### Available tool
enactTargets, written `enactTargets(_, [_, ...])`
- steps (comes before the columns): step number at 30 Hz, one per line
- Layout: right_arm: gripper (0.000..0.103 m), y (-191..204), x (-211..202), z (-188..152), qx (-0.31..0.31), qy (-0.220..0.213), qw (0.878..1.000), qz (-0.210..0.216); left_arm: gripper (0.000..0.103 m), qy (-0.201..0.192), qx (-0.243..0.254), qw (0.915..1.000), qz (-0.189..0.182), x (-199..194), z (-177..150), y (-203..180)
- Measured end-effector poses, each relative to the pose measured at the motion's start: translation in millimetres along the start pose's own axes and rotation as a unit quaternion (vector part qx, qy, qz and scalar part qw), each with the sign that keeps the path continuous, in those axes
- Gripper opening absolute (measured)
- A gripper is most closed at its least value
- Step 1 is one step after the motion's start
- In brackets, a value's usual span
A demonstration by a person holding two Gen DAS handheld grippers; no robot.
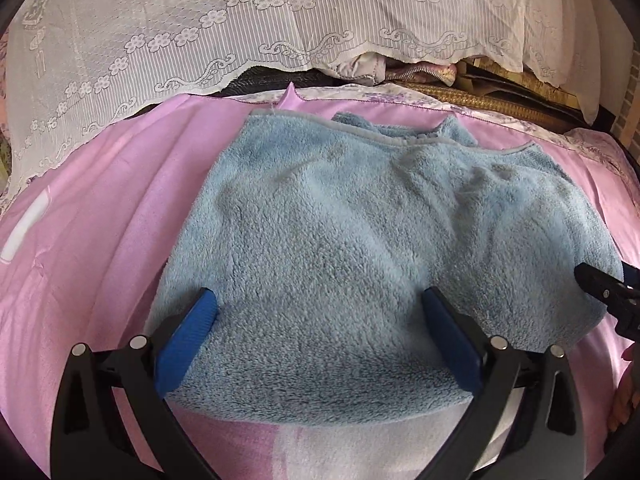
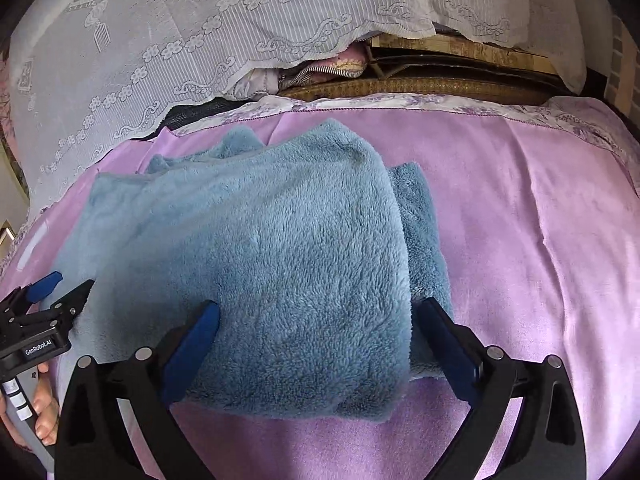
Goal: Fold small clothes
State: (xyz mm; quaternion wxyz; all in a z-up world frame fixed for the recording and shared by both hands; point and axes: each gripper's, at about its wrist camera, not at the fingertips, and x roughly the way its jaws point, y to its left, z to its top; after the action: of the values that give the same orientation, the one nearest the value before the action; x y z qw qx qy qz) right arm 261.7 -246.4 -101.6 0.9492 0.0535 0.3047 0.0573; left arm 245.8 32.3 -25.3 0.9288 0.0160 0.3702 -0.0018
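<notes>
Garment (image 1: 340,248): blue fleece, lying partly folded on the pink sheet (image 1: 100,208) — nearer the sheet's left side, its far hem close to the sheet's far edge.
Left gripper (image 1: 320,304): jaws standing wide apart, blue pads (image 1: 188,340) resting on the garment's near left part.
Right gripper (image 2: 316,316): jaws spread apart, straddling the garment's near right fold.
Backdrop: white lace cloth (image 2: 200,40) hanging beyond the sheet's far edge.

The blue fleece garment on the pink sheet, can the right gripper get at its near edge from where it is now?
Probably yes. The right gripper is open, its fingers straddling the blue fleece garment right at the near edge, with nothing between them. The left gripper sits off at the garment's other side, clear of that path.
</notes>
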Motion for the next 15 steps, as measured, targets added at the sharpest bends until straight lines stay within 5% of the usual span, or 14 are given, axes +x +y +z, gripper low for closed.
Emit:
enactTargets(3, [0.099,-4.6,-8.8,-4.0,0.002,-0.01,1.0,0.002,0.099,-0.012,-0.019,0.9997,0.005,-13.0,-3.6,7.1])
enactTargets(8, [0.099,0.3,-44.3,-3.3,0.002,-0.091,0.996,-0.001,0.099,-0.046,-0.02,0.9987,-0.012,-41.5,-4.6,-1.6])
enactTargets(15, [0.099,47.6,-23.3,-10.3,-0.105,-0.045,0.993,-0.028,0.098,-0.039,0.074,0.9958,0.038,-32.4,-16.4,-47.0])
